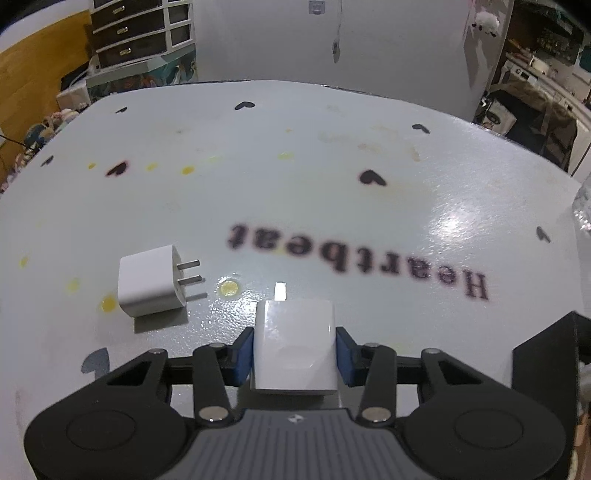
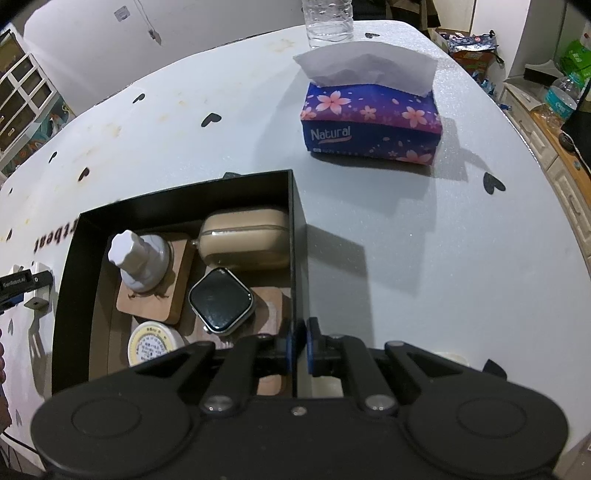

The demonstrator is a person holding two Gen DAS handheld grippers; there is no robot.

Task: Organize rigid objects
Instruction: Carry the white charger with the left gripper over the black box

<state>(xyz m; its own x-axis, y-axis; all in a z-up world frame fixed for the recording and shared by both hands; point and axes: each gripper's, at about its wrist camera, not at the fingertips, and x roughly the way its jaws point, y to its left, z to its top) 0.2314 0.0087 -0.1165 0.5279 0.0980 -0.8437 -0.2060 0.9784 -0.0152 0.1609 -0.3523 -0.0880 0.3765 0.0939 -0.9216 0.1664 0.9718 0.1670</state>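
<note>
A pale table (image 1: 332,177), printed with black hearts and the word "Heartbeat", is seen ahead of and beneath both grippers. A black box (image 2: 295,221) lies below the right gripper (image 2: 299,343), extending ahead and to its left. The right gripper's blue pads are closed on the box's right wall, near its closer end, one pad inside and one outside. Ahead of this gripper and to its right, well apart from the box, a blue tissue pack (image 2: 373,125) is set, with a clear bottle (image 2: 328,18) just beyond it.

Inside the box, a beige case (image 2: 245,240) is placed in the far right corner. To its left a white bottle (image 2: 138,258) stands on a wooden block (image 2: 155,302). A watch (image 2: 221,299) lies nearer the gripper, tilted on another wooden piece, and a round tin (image 2: 151,343) is seen at the gripper's left.

A white charger (image 1: 295,343) is clamped between the blue pads of the left gripper (image 1: 294,347), its metal end pointing forward over the table. A second charger (image 1: 151,282) lies on its side ahead and to the left of this gripper, prongs pointing right, apart from the held one.
</note>
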